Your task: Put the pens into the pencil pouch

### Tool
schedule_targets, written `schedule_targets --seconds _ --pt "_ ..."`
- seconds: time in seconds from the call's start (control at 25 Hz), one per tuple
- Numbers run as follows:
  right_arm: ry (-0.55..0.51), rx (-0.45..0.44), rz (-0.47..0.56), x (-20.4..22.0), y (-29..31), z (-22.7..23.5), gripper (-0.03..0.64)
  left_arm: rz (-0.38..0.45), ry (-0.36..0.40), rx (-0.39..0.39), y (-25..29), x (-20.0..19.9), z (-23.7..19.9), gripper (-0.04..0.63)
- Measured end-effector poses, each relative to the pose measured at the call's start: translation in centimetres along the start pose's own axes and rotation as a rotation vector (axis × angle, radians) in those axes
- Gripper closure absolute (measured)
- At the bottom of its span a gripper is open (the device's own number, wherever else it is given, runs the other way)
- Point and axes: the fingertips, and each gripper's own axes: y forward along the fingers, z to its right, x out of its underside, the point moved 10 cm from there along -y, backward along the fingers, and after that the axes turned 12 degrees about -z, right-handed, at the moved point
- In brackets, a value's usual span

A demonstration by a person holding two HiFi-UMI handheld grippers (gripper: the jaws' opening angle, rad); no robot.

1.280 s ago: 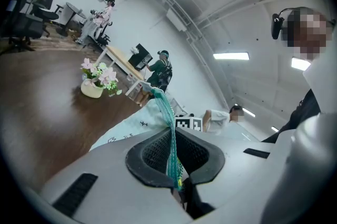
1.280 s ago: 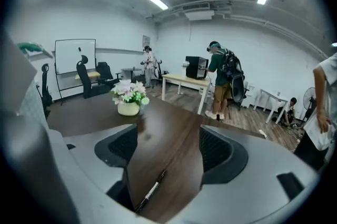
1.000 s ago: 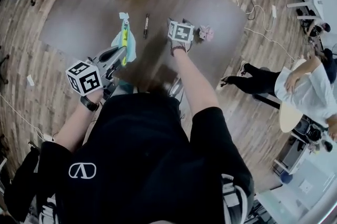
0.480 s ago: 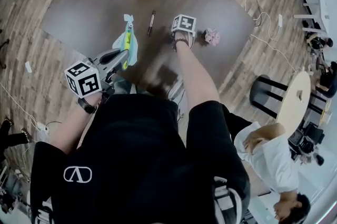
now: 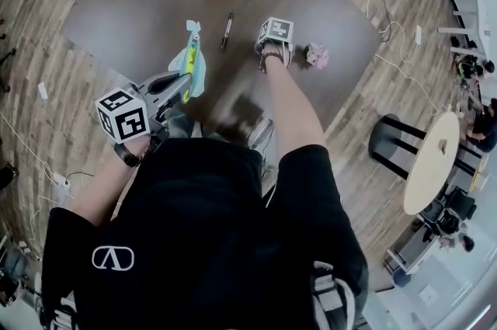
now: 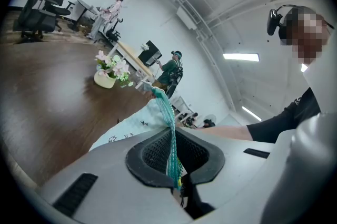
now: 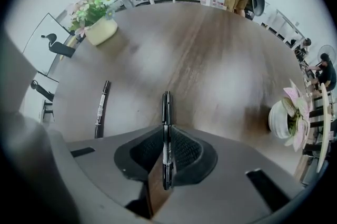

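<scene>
— Right gripper (image 7: 167, 165), its own view: jaws closing on a black pen (image 7: 167, 128), pads against the barrel. The pen runs straight along the jaws, its far end over the table (image 7: 221, 59). Noted?
— Noted. Anything else lying there?
— A second pen (image 7: 101, 109), flat on the wood to the left, well apart from the jaws and untouched. A flower pot (image 7: 100, 28) stands at the far left.
— Left gripper view?
— Left gripper (image 6: 176, 178): jaws together, clamped on the teal mesh edge of the pencil pouch (image 6: 138, 127). The pouch is held up off the table, its white cloth spreading beyond the jaws.
— And the head view?
— The pouch is at the near left. A yellow-green stick shows along it, likely a pen already inside, though I cannot confirm that. The second pen lies just beyond the pouch, between it and the right gripper. That gripper points down at the table, right of centre.
— Progress?
— My judgement: early to middle. One pen is possibly stowed, one is gripped at the table but not yet carried, and one is not started. What remains is to bring the gripped pen across to the pouch mouth, insert it, then fetch the other.
</scene>
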Motion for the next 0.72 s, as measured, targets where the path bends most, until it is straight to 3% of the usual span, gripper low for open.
schedule_targets --seconds 0.36,0.72 --pt "-0.027 -0.044 0.071 0.4 -1.3 0.5 0.577 -0.002 0.005 0.007 0.6 -0.1 0.1 0.58" --pt "-0.131 -0.074 0.435 1.0 -12.1 -0.8 0.577 0.004 0.024 0.057 1.6 -0.8 0.7 0.58"
